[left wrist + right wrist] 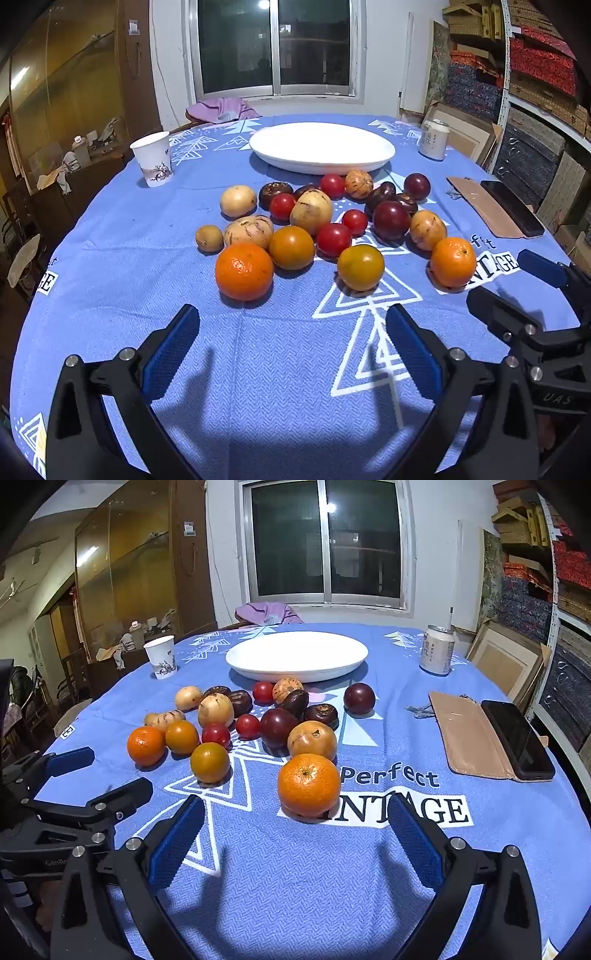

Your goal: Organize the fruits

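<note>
Several fruits lie loose on the blue tablecloth: two oranges (pixel 243 271) (pixel 453 262), red tomatoes (pixel 333 239), dark plums (pixel 390 219), and pale yellow fruits (pixel 311 211). Behind them stands an empty white oval plate (pixel 321 147) (pixel 296 655). My left gripper (pixel 291 321) is open, just short of the left orange, nothing between its fingers. My right gripper (pixel 295 812) is open too, and the right-hand orange (pixel 308 785) sits just ahead of its fingertips, untouched. Each gripper shows at the other view's edge: the right gripper (pixel 517 284) and the left gripper (pixel 107 775).
A paper cup (pixel 152 158) stands at the back left, a drink can (pixel 434 139) at the back right. A phone in a tan folio case (pixel 491 736) lies on the right. Shelves line the right wall; a purple cloth (pixel 221 109) lies beyond the table.
</note>
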Motion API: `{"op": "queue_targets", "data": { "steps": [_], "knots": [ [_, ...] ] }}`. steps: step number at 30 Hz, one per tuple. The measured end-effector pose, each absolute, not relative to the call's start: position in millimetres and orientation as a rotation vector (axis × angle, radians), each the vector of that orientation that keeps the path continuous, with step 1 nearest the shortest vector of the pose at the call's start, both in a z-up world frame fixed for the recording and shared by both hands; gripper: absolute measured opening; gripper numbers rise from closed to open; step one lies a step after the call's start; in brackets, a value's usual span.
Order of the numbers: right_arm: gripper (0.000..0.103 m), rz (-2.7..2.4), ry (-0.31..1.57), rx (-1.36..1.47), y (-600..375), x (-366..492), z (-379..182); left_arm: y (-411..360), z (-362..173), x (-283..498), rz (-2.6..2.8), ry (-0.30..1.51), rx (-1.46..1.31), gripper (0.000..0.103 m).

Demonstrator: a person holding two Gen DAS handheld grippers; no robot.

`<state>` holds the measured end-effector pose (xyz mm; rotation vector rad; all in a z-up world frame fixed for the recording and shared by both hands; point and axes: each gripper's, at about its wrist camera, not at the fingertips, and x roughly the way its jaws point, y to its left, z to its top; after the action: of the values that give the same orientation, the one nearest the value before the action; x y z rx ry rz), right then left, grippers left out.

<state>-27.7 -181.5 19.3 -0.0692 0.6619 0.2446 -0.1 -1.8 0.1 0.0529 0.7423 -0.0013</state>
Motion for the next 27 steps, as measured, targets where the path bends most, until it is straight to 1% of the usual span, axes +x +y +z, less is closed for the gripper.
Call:
{"op": "queue_targets", "data": {
  "steps": [6, 7, 27],
  "knots": [
    [0.1, 0.245, 0.664, -0.068, -182.5, -27.8, 19.6, -13.2, -2.3, -4.0, 0.01, 0.729, 0.081, 0.099],
    [0.1, 0.245, 0.664, -0.067, -182.7, -27.9, 19.7, -4.6, -0.7, -5.1, -0.002, 0.729, 0.057, 0.099],
    [0.1, 0.25, 0.671, -0.064, -183.5, -27.0, 18.3, -1.1, -4.4, -0.6, -0.009, 0.761, 0.041, 0.099]
  ]
}}
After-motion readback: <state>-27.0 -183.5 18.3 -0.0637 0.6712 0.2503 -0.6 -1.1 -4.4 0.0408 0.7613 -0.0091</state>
